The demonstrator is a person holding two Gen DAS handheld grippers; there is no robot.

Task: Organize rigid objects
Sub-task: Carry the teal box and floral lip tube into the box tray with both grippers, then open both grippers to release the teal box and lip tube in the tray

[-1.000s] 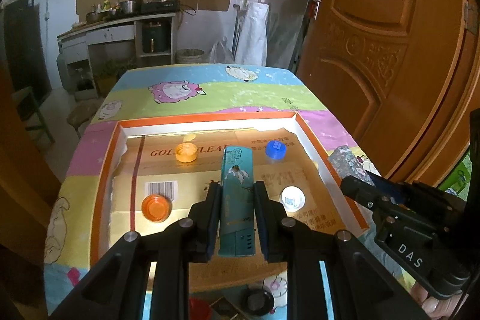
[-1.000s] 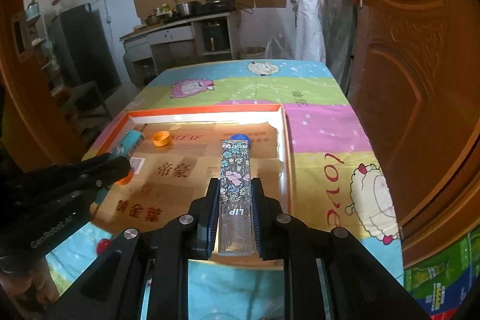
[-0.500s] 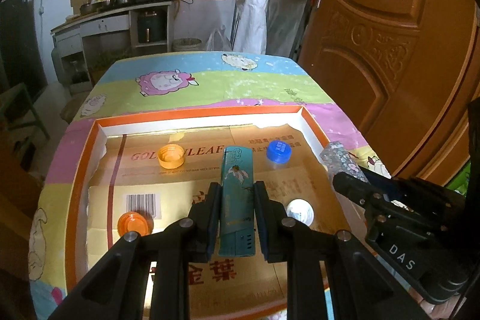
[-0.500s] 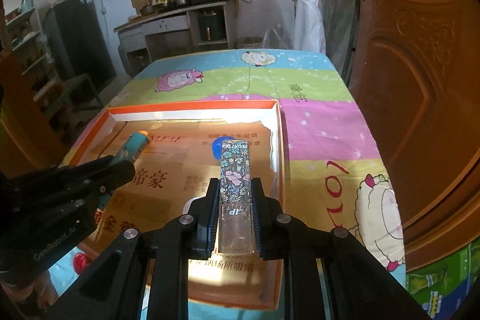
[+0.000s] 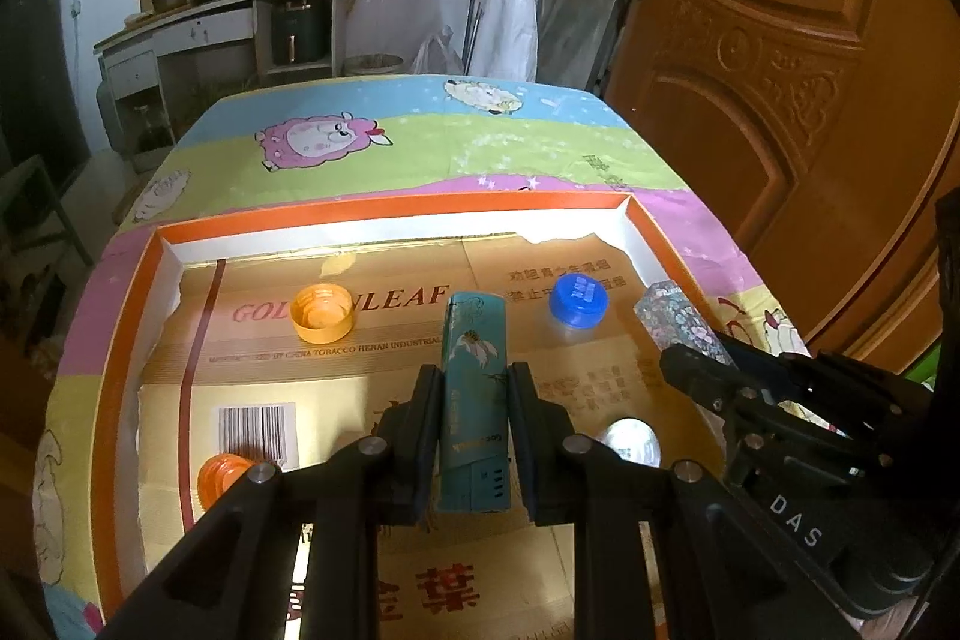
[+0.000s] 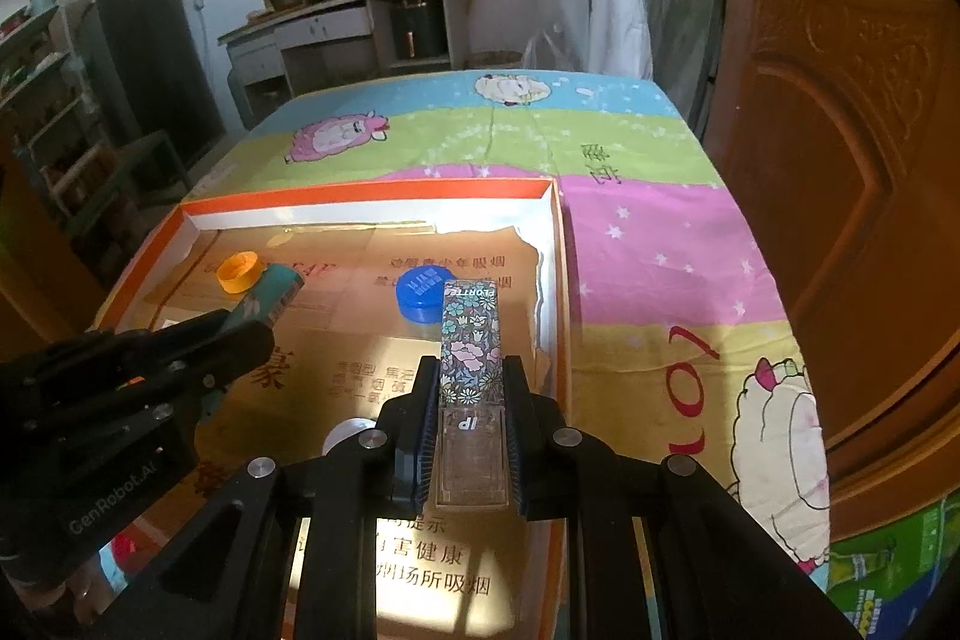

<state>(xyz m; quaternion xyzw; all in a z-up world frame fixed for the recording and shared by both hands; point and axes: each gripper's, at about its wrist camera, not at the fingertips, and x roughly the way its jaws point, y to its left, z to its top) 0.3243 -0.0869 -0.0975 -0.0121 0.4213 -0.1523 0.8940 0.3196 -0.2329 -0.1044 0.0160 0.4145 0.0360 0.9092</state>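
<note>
Carrying two boxes over shallow orange-rimmed cardboard tray (image 5: 384, 211): left gripper (image 5: 471, 388) clamping teal rectangular box (image 5: 474, 400), right gripper (image 6: 471, 382) clamping floral rectangular box (image 6: 471, 346); next, lowering onto bare tray floor ahead, short of blue plastic cap (image 6: 423, 292)

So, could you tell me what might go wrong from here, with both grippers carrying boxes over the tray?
The teal box and the floral box sit close side by side, so the left gripper and right gripper might collide. Lowering either box could knock the blue cap lying in the tray.
</note>
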